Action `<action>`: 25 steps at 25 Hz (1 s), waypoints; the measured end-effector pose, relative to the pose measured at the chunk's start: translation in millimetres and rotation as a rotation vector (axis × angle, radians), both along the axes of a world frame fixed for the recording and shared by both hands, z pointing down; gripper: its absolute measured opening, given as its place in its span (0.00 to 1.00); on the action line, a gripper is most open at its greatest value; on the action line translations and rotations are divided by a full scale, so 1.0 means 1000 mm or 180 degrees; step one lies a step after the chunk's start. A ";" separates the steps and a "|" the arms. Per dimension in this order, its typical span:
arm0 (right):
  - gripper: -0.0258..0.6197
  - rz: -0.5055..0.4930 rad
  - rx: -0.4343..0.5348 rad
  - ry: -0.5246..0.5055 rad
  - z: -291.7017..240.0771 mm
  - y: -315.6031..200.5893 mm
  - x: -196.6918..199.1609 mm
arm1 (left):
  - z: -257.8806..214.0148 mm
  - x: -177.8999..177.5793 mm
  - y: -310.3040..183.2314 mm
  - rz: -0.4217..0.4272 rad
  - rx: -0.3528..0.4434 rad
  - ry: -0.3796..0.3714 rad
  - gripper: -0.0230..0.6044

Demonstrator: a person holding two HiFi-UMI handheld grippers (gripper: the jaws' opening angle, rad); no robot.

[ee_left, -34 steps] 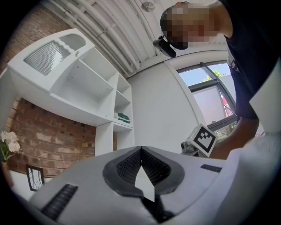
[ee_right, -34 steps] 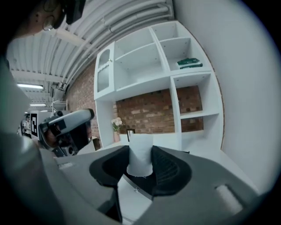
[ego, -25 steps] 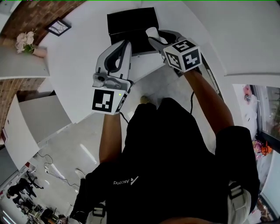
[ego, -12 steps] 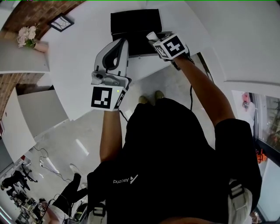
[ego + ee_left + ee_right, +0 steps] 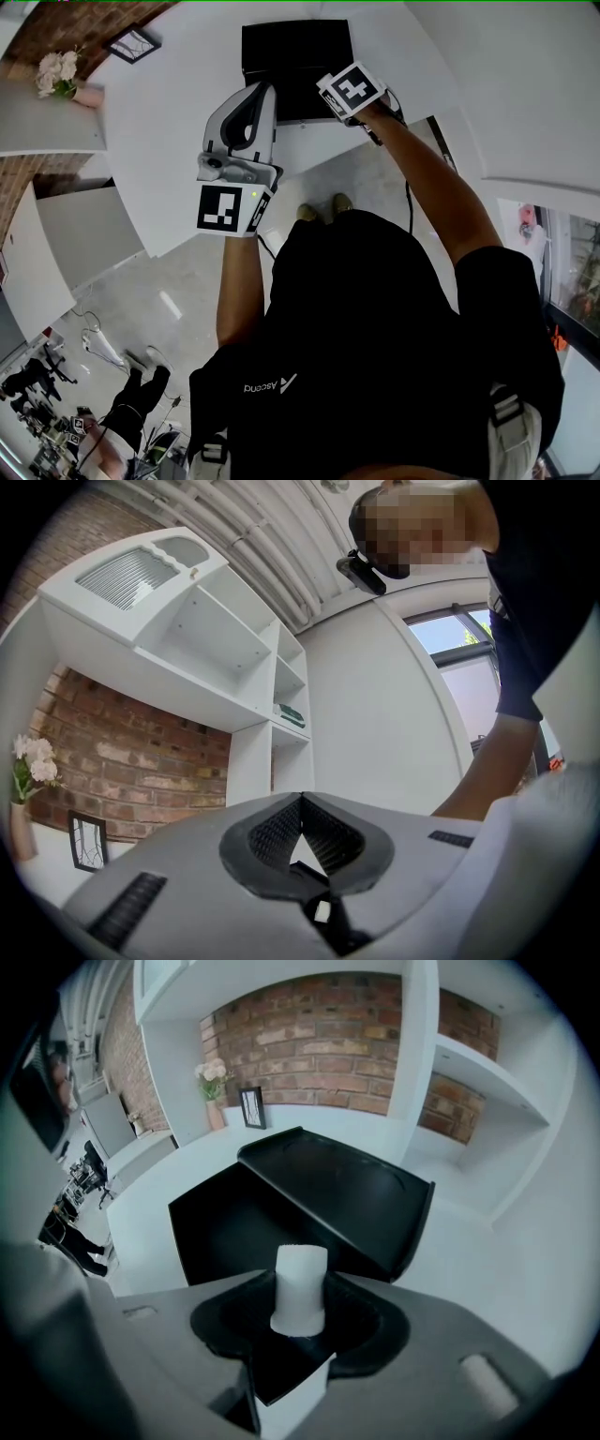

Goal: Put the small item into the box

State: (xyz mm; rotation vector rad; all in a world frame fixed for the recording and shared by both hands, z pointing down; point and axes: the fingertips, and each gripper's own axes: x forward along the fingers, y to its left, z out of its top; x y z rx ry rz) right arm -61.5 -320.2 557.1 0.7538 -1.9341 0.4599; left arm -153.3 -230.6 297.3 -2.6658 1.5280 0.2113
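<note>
A small white cylinder [image 5: 300,1288] stands upright between the jaws of my right gripper [image 5: 300,1321], which is shut on it. Just beyond it lies the open black box [image 5: 220,1227] with its lid [image 5: 342,1194] tipped back to the right. In the head view the right gripper's marker cube [image 5: 350,91] hangs over the black box [image 5: 291,47] at the far edge of the white table; the cylinder is hidden there. My left gripper [image 5: 246,117] rests near the box's left side, jaws closed together with nothing in them [image 5: 300,822].
A vase of flowers [image 5: 214,1087] and a small picture frame [image 5: 251,1107] stand on the white table [image 5: 141,1213] before a brick wall. White shelving [image 5: 187,630] rises behind. The person's arms and black shirt [image 5: 375,309] fill the lower head view.
My right gripper has moved forward and left with the cylinder, from the box's right side to over the box. The left gripper has stayed put.
</note>
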 end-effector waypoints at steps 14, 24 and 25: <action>0.30 -0.0596 -0.0156 0.0700 0.031 -0.003 -0.008 | 0.012 -0.009 -0.007 -0.0030 -0.0087 0.0041 0.03; 0.36 -0.0730 -0.0156 0.0839 0.037 -0.002 -0.013 | 0.016 -0.013 -0.009 -0.0017 -0.0129 0.0038 0.03; 0.37 -0.0733 -0.0159 0.0825 0.037 -0.001 -0.014 | 0.017 -0.012 -0.009 -0.0012 -0.0130 0.0036 0.03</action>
